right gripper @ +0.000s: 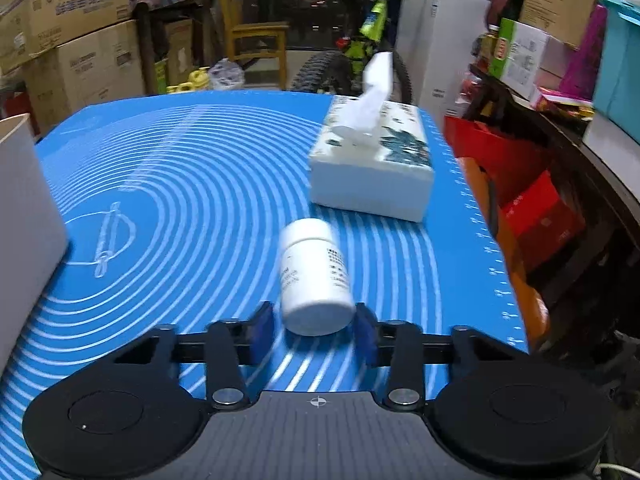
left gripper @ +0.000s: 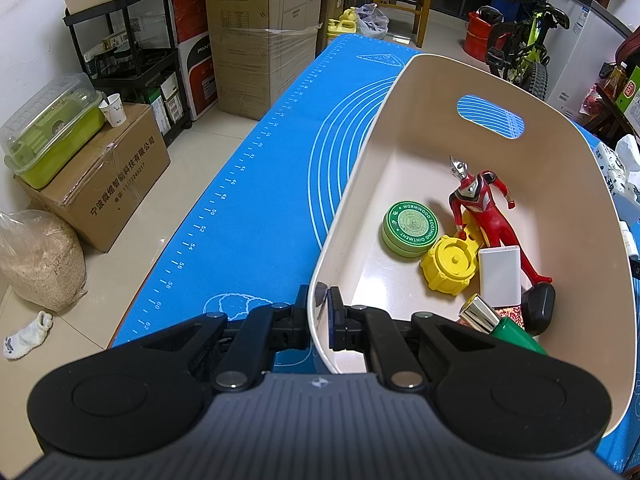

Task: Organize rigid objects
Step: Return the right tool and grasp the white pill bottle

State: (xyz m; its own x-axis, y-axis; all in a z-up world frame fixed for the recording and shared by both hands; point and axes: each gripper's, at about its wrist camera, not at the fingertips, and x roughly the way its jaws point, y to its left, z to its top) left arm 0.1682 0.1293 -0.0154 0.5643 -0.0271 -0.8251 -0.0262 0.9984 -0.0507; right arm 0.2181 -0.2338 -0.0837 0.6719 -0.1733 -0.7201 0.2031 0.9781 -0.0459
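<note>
My left gripper (left gripper: 320, 306) is shut on the near rim of a cream plastic bin (left gripper: 460, 80) that stands on the blue mat (left gripper: 248, 200). In the bin lie a red hero figure (left gripper: 484, 208), a green ointment tin (left gripper: 410, 228), a yellow cap (left gripper: 450, 266), a white box (left gripper: 500, 276), a black case (left gripper: 538, 308) and a green bottle with a silver cap (left gripper: 504, 326). My right gripper (right gripper: 314, 330) is open, its pads on either side of the base of a white pill bottle (right gripper: 314, 276) lying on the mat (right gripper: 192, 184).
A tissue box (right gripper: 374, 160) lies just beyond the pill bottle. The bin's wall (right gripper: 24, 208) shows at the left of the right wrist view. Red boxes and a dark shelf (right gripper: 540, 208) stand off the mat's right edge. Cardboard boxes (left gripper: 112, 176) sit on the floor to the left.
</note>
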